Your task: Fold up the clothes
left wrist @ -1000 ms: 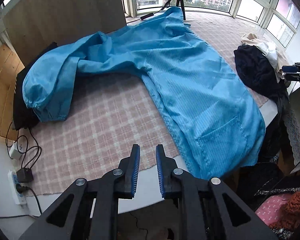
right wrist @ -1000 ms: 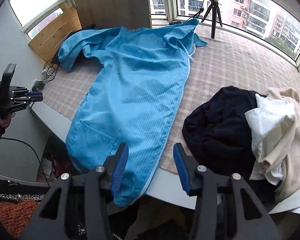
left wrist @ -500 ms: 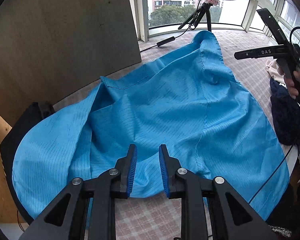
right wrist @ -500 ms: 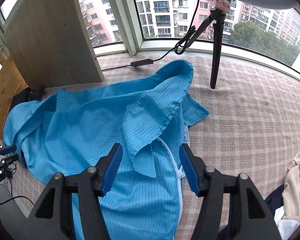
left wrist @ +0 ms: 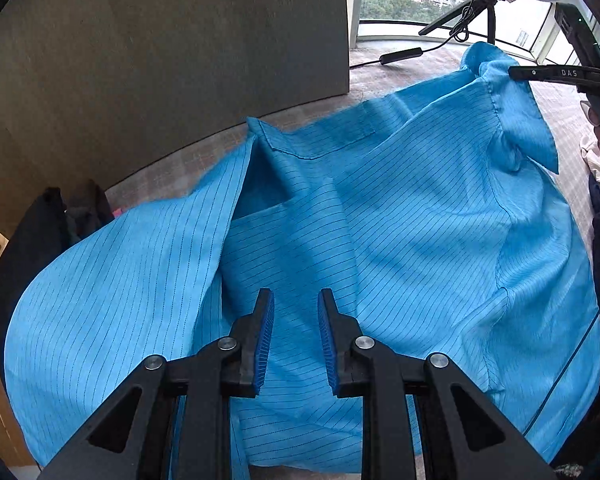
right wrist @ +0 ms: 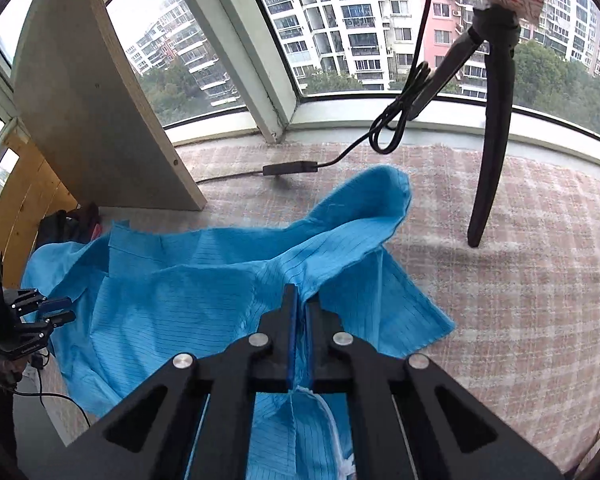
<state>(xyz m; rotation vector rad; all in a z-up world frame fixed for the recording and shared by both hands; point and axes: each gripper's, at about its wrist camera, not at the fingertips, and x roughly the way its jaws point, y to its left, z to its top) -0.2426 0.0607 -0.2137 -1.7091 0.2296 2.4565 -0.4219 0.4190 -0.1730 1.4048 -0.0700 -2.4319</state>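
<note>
Two risks I see: my right tongs [right wrist: 300, 312] have clamped only a thin edge of the blue coat [left wrist: 420, 240] by the collar, so it may slip, while my left tongs [left wrist: 296, 320], slightly parted and empty above its sleeve, may bunch layers.

A pink plaid blanket [right wrist: 540, 300] is spread over the bed. A blue striped garment [left wrist: 420, 240] is laid rumpled across it, reaching toward the window-side edge. A black tripod leg [right wrist: 488, 184] and a cable [right wrist: 284, 169] are also rested on the blanket near that edge.
</note>
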